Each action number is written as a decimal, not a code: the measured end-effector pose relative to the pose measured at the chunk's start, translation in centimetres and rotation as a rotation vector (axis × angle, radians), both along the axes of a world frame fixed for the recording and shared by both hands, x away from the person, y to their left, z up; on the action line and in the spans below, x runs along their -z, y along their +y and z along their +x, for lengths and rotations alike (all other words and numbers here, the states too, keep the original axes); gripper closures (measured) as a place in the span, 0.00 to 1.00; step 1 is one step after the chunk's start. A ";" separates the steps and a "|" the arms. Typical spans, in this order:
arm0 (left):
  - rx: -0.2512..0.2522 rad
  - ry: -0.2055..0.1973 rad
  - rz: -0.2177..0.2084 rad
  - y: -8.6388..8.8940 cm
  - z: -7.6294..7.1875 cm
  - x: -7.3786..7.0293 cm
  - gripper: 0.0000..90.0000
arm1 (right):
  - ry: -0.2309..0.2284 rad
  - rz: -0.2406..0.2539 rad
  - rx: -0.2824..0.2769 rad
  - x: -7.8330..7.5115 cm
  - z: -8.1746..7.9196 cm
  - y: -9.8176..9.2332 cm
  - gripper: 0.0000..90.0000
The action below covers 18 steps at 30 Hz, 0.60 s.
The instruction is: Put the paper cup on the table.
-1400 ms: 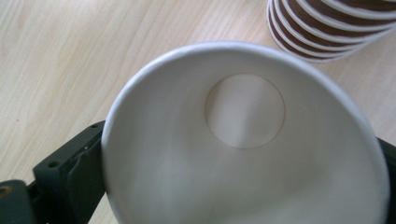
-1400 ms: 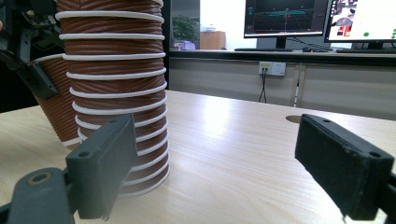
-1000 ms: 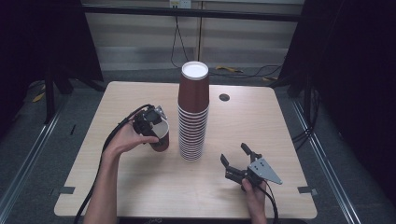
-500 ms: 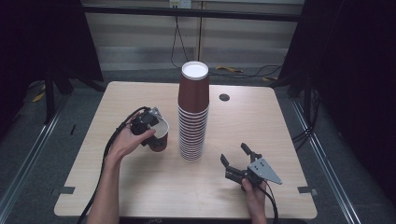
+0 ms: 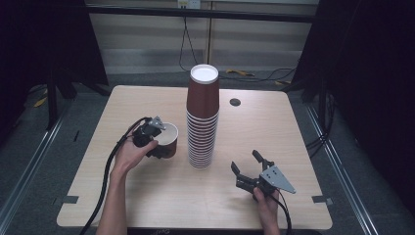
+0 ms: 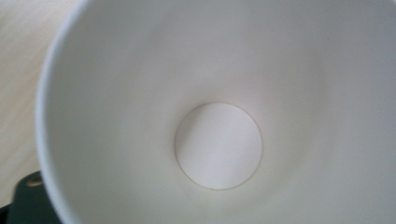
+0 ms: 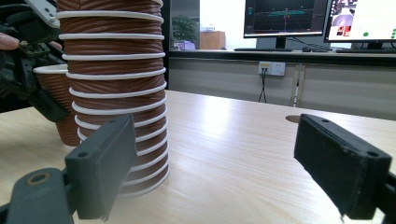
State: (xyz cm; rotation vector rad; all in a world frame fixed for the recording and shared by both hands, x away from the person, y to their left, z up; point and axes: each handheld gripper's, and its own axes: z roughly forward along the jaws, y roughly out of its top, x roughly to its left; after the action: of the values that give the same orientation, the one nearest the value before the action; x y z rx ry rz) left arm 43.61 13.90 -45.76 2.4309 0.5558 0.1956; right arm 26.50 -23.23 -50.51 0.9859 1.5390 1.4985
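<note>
**Desk:** What does the overhead camera give us?

**Operator:** My left gripper (image 5: 155, 133) sits at the rim of a single brown paper cup with a white lining (image 5: 166, 142), standing upright on the pale wooden table (image 5: 147, 196), left of centre. The jaws have just been closing with the cup wall between them; from the left gripper view I look straight down into the white interior (image 6: 219, 144), so I judge the rim is pinched, one jaw inside and one outside. A rim grip keeps the mouth upward and the cup free to be lifted or nested.

**Desk:** And the other hand?

**Operator:** My right gripper (image 5: 249, 171) rests low on the near right of the table, jaws spread wide with nothing between them, aimed at the tall stack of brown paper cups with white rims (image 5: 202, 117). In the right gripper view the stack (image 7: 112, 93) rises just left of the far jaw line, the single cup just beside it.

**Desk:** Anything in the way?

**Operator:** The stack stands just right of the single cup, close enough that a sideways swing could topple it. A round dark cable hole (image 5: 235, 102) lies far right of the stack, well apart. Black frame posts and trailing cables edge the table.
</note>
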 end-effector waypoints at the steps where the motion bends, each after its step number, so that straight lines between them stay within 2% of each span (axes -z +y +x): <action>1: -0.005 -0.006 -0.007 0.1 -0.2 0.2 0.16 | 0.000 0.000 0.000 0.0 0.0 0.0 0.14; 5: -0.016 -0.012 -0.027 0.4 -0.7 0.5 0.17 | 0.000 0.000 0.000 0.0 0.0 0.0 0.14; 6: -0.019 -0.009 -0.039 0.5 -0.7 0.6 0.17 | 0.000 0.000 0.000 0.0 0.0 0.0 0.14; 7: -0.036 -0.010 -0.071 0.5 -0.8 0.8 0.17 | 0.000 0.000 0.000 0.0 0.0 0.0 0.14; 9: -0.040 -0.001 -0.077 0.8 -0.8 0.9 0.17 | 0.000 0.000 0.000 0.0 0.0 0.0 0.14; 10: -0.073 0.011 -0.089 0.7 -1.1 1.1 0.17 | 0.000 0.000 0.000 0.0 0.0 0.0 0.14; 11: -0.042 -0.008 -0.048 0.9 -1.1 1.0 0.17 | 0.000 0.000 0.000 0.0 0.0 0.0 0.14; 12: -0.072 -0.001 -0.082 0.7 -1.4 1.1 0.17 | 0.000 0.000 0.000 0.0 0.0 0.0 0.14; 13: -0.058 -0.013 -0.083 0.9 -1.3 1.1 0.17 | 0.000 0.000 0.000 0.0 0.0 0.0 0.14; 14: -0.078 -0.008 -0.106 1.0 -1.4 1.3 0.17 | 0.000 0.000 0.000 0.0 0.0 0.0 0.14; 16: -0.079 0.003 -0.120 1.2 -1.4 1.6 0.17 | 0.000 0.000 0.000 0.0 0.0 0.0 0.14; 18: -0.076 0.004 -0.116 1.4 -1.5 1.9 0.17 | 0.000 0.000 0.000 0.0 0.0 0.0 0.14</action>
State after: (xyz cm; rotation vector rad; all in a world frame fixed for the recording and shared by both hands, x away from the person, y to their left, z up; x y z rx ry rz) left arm 42.09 15.29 -47.68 2.3004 0.6446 0.1850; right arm 26.50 -23.22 -50.51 0.9857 1.5390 1.4986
